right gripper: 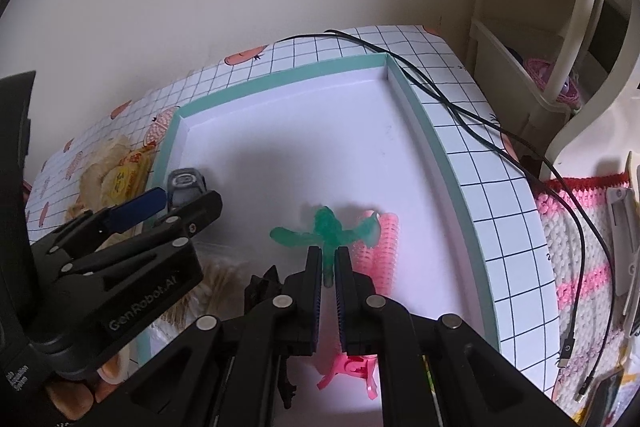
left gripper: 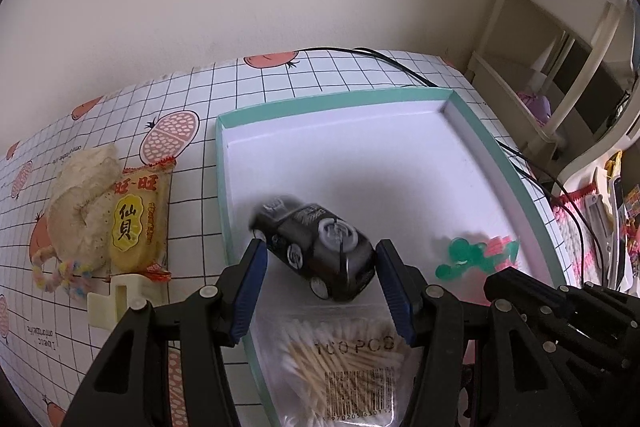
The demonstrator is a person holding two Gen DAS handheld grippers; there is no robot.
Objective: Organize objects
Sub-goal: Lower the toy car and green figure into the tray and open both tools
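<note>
A black toy car point(left gripper: 320, 251) sits tilted between the blue pads of my left gripper point(left gripper: 320, 247), low over the white tray with a teal rim point(left gripper: 332, 103); both pads press on its sides. In the right wrist view my right gripper point(right gripper: 328, 263) is shut on the stem of a translucent green plastic clip point(right gripper: 330, 227) just above the tray floor point(right gripper: 320, 131). A pink hair roller point(right gripper: 384, 243) lies beside the clip. The left gripper point(right gripper: 188, 195) with the car point(right gripper: 184, 183) shows at the left there. A bag of cotton swabs point(left gripper: 344, 359) lies in the tray under my left fingers.
Left of the tray lie a yellow snack packet point(left gripper: 136, 223), a cream plush with a rope loop point(left gripper: 84, 203) and a cream plastic hook point(left gripper: 112, 299). A pink clip point(right gripper: 352, 371) lies under my right gripper. A black cable point(right gripper: 440, 95) runs past the tray's right rim. A cream shelf point(left gripper: 560, 27) stands right.
</note>
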